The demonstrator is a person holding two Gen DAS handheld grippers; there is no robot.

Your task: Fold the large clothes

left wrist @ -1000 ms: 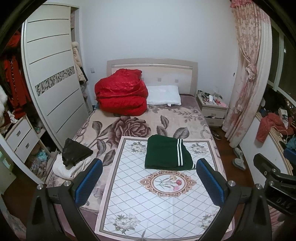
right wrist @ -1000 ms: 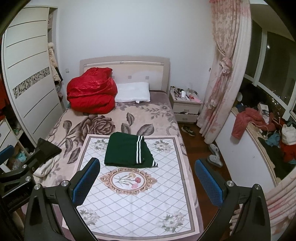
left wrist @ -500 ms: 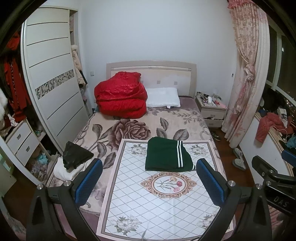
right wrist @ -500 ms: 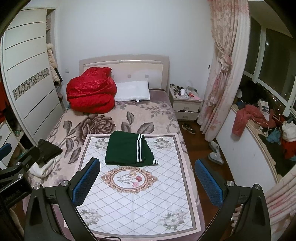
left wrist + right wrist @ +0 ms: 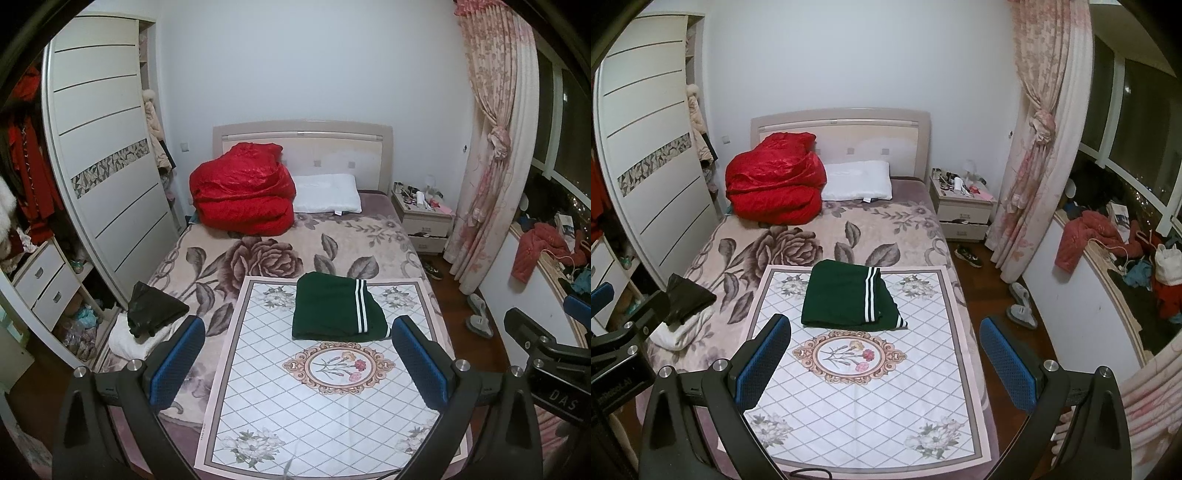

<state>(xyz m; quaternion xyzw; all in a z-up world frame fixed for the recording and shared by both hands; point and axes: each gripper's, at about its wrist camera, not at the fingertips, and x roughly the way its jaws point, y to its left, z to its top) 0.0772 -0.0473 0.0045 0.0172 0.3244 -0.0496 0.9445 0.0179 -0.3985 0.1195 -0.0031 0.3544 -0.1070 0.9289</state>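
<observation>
A folded dark green garment (image 5: 334, 308) with white stripes lies on the far part of a white floral mat (image 5: 317, 402) on the bed; it also shows in the right wrist view (image 5: 846, 299). My left gripper (image 5: 297, 363) is open and empty, held well back above the mat's near half. My right gripper (image 5: 884, 363) is open and empty, likewise back from the garment. A black garment (image 5: 153, 308) lies on a white one (image 5: 129, 338) at the bed's left edge.
A red quilt (image 5: 242, 194) and white pillow (image 5: 327, 194) sit at the headboard. A wardrobe (image 5: 103, 173) stands left. A nightstand (image 5: 423, 219), curtain (image 5: 491, 158) and slippers (image 5: 478, 314) are right. A cluttered ledge (image 5: 1123, 251) runs along the window.
Both grippers have drawn back and up from the bed, so the garment and mat look slightly farther. The jaws stay open. The garment has not moved.
</observation>
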